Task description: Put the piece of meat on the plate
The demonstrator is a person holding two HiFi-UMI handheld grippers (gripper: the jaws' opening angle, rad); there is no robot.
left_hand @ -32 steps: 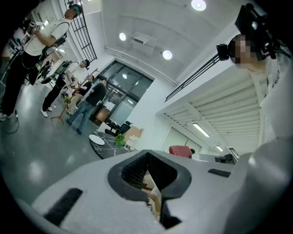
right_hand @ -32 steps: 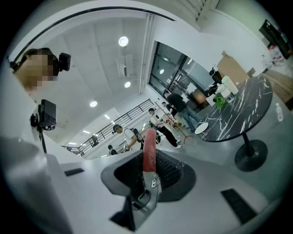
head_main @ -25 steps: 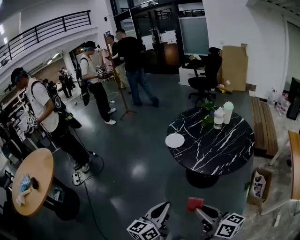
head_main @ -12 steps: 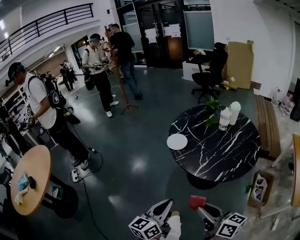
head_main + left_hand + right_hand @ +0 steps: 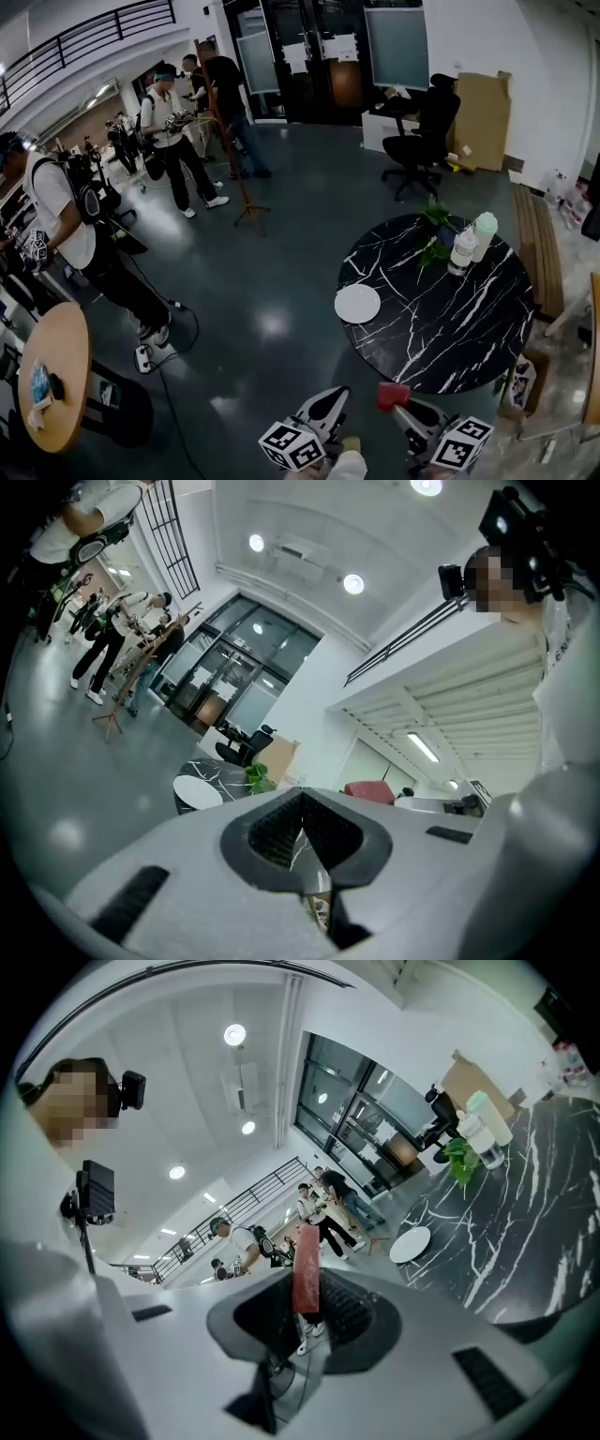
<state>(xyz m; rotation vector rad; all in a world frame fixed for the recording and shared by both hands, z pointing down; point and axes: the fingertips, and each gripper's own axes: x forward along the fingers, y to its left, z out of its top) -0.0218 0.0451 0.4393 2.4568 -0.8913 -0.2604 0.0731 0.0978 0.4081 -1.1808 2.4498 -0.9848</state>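
A slab of red meat (image 5: pixel 390 395) is pinched in my right gripper (image 5: pixel 397 405) at the bottom of the head view, short of the round black marble table (image 5: pixel 441 328). In the right gripper view the meat (image 5: pixel 306 1274) stands upright between the pads, and the white plate (image 5: pixel 410 1244) shows beyond it. The empty plate (image 5: pixel 357 304) lies near the table's left edge. My left gripper (image 5: pixel 330 401) hovers beside the right one, and its pads (image 5: pixel 281 829) meet with nothing between them. The left gripper view also catches the meat (image 5: pixel 368 791) and the plate (image 5: pixel 197 792).
Two bottles (image 5: pixel 472 244) and a small plant (image 5: pixel 434 232) stand at the far side of the table. Several people stand at the left and back. A round wooden table (image 5: pixel 52 375) is at the left, with an office chair (image 5: pixel 417 141) behind and a bench (image 5: pixel 534 253) at the right.
Both grippers and the view have advanced toward the marble table, so the table and plate now sit lower and nearer. The right gripper still holds the meat.
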